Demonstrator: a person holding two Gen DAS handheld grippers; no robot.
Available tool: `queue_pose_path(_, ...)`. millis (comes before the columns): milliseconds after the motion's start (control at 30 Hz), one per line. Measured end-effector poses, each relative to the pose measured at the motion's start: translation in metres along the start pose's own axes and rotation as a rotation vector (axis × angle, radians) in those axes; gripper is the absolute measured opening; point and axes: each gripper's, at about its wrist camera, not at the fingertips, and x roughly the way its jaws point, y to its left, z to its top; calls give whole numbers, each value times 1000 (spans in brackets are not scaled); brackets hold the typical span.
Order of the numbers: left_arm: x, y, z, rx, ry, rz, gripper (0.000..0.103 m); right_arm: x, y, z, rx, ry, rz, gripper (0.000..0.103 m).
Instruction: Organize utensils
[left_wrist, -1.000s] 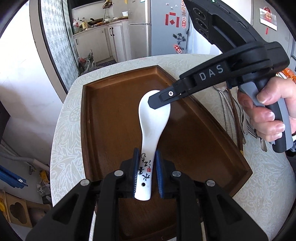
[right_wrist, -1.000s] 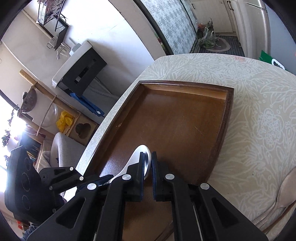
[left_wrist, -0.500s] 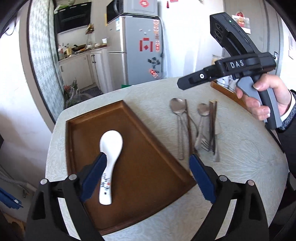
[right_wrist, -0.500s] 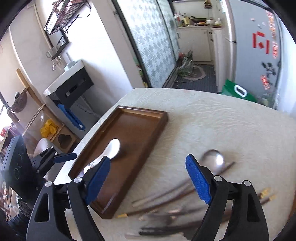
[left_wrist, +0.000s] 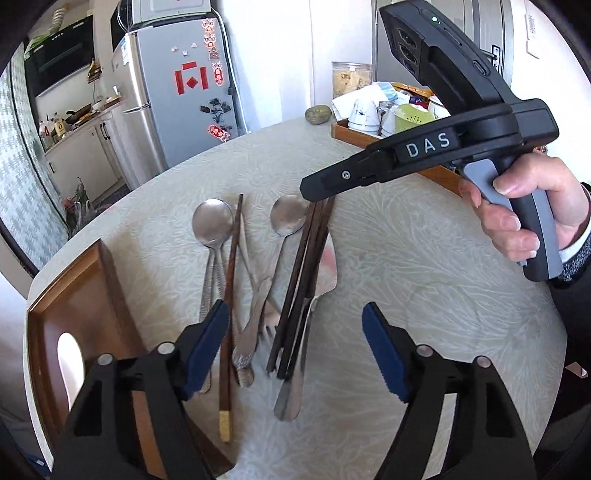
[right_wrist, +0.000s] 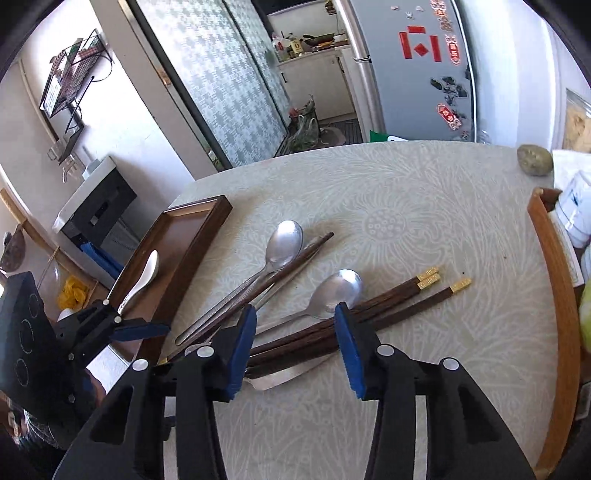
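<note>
On the pale patterned counter (right_wrist: 424, 206), both pairs of tongs hang above a loose pile of cutlery with nothing between their blue pads. The left tongs (left_wrist: 291, 347) stand wide apart over the handle ends of the pile. The right tongs (right_wrist: 295, 347) are also parted, a little less widely, and hover over the dark wooden chopsticks (right_wrist: 388, 301), whose gold-capped ends point toward the counter's far right side. From the left camera, the tip of the right tongs (left_wrist: 314, 190) sits just above the top of that chopstick bundle (left_wrist: 306, 266), held by the person's right hand (left_wrist: 524, 214).

Two metal spoons lie among the chopsticks: one metal spoon (right_wrist: 284, 245) nearer the brown tray, the other spoon (right_wrist: 341, 288) touching the bundle of three chopsticks. A single chopstick (left_wrist: 231, 295) lies apart from the bundle, alongside the first spoon's handle. A fork (left_wrist: 264, 314) and a flat metal piece lie partly under the chopsticks; I cannot tell just what the flat piece is.

The brown tray (right_wrist: 192, 221) rests at the counter's left edge, and the white ceramic spoon (right_wrist: 142, 278) lies inside it, alone. A second wooden tray (right_wrist: 557, 295) with cups stands at the counter's right edge, and a stone (right_wrist: 535, 159) sits near the far edge.
</note>
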Motion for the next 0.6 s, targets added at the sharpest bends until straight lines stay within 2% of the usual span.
queue_pose_path(100,18,2,9,-23,44,-17,49,1,-9,-2,21,-9,-4,42)
queue_pose_path(233,36,8,16,-52,63,-18,41,1,-13,-3,26,-11,-6,42)
queue_pose_path(467,50,12,20,-57,92,-26,41,3,-17,-4,42,-3,12,43)
queue_pose_path(600,50,10,18,-50,94,-49,28,3,-25,-4,76,-5,9,43)
